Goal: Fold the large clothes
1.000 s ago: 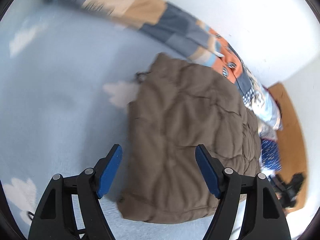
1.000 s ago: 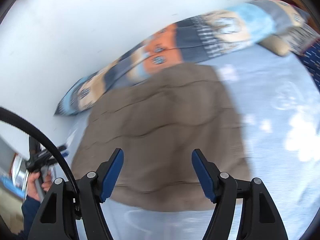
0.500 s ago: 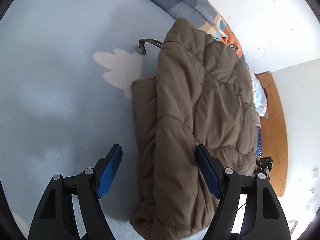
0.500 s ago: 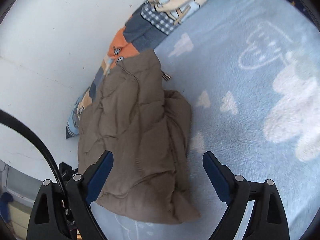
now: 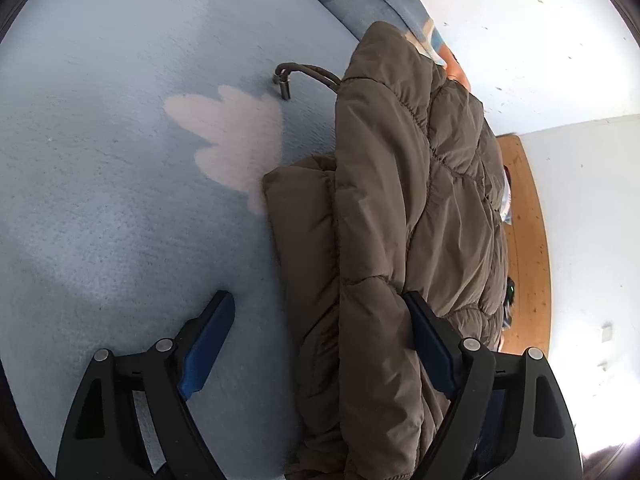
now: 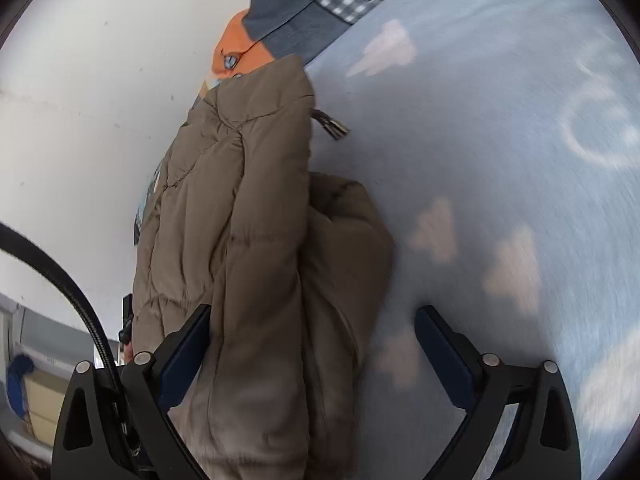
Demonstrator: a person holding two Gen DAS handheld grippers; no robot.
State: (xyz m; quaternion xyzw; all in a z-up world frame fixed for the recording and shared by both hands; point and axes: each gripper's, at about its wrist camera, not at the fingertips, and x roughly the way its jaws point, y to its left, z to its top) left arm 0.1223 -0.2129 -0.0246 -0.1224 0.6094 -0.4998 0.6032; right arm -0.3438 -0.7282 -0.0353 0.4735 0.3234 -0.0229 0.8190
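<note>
On the blue blanket (image 5: pixel 120 200), the folded brown jacket (image 5: pixel 400 220) abuts the pillow (image 6: pixel 304 12); left gripper (image 5: pixel 320 320) and right gripper (image 6: pixel 312 336) spread wide, bare blanket beside.

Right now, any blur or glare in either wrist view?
Left wrist: sharp on the brown puffer jacket; white wall bright, nearly washed out; soft shadow on the blue blanket. Right wrist: motion blur smears the blanket's cloud print, strongest toward the right edge. Fisheye bends both.
</note>
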